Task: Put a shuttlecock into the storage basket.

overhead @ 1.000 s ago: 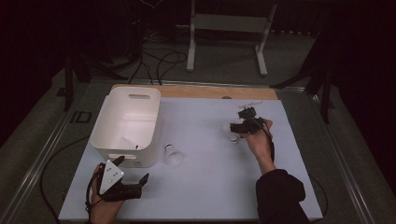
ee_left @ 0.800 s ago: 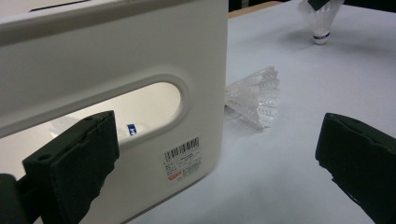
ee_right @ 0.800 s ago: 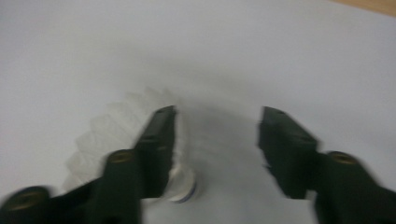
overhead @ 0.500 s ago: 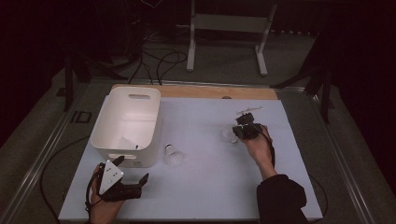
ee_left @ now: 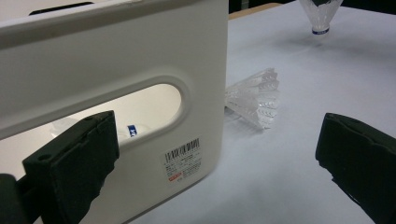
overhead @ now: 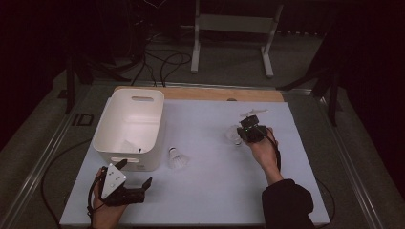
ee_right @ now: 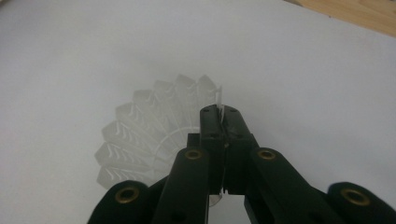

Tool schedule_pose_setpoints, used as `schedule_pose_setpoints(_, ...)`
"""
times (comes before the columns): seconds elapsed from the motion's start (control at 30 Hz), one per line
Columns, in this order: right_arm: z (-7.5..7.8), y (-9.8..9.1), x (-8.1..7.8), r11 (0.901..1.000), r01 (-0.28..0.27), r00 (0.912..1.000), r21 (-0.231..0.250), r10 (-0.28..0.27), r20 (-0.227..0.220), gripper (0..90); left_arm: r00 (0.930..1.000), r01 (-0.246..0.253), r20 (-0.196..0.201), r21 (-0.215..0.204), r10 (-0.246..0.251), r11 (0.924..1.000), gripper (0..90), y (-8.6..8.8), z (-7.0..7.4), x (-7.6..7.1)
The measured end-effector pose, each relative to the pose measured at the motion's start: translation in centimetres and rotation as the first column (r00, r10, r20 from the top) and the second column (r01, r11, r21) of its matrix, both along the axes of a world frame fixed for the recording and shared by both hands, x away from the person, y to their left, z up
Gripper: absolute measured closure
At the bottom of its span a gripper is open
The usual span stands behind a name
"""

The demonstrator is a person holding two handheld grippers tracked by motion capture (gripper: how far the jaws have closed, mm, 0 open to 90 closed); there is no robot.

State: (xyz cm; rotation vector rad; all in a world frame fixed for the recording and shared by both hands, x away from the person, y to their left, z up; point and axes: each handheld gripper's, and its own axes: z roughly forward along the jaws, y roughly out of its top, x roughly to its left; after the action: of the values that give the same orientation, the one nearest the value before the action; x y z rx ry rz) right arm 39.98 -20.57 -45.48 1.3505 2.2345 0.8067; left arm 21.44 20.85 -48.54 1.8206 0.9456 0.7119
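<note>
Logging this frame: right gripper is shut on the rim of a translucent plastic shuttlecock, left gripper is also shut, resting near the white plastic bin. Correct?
Not quite. The left gripper is open: the left gripper view shows its jaws wide apart, facing the white plastic bin. The rest stands: the right gripper is shut on the rim of the translucent plastic shuttlecock.

The high camera hung above the person's side, looking forward and down over the whole white table (overhead: 215, 191) to the floor beyond. The left gripper's camera sat low, close against the white bin (ee_left: 140, 60), facing across the table past a lying shuttlecock (ee_left: 254, 100) that the high view shared (overhead: 175, 159). The right gripper's camera looked steeply down, very near another shuttlecock (ee_right: 144, 135).
</note>
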Motion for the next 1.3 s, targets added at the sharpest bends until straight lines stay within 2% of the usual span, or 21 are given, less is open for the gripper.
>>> schedule_pose_setpoints(0.83,1.5,0.4,-0.9,0.9999,-0.006,0.9979,0.016,0.005,0.064,89.3,1.0,0.004,0.0,0.004,-0.004,1.0,0.0,0.0,0.0,0.0)
schedule_pose_setpoints(1.3,2.4,0.2,-1.2,0.9993,-0.026,0.9938,0.028,0.023,0.109,89.3,1.0,0.003,0.0,0.004,-0.003,1.0,0.0,0.0,0.0,0.0)
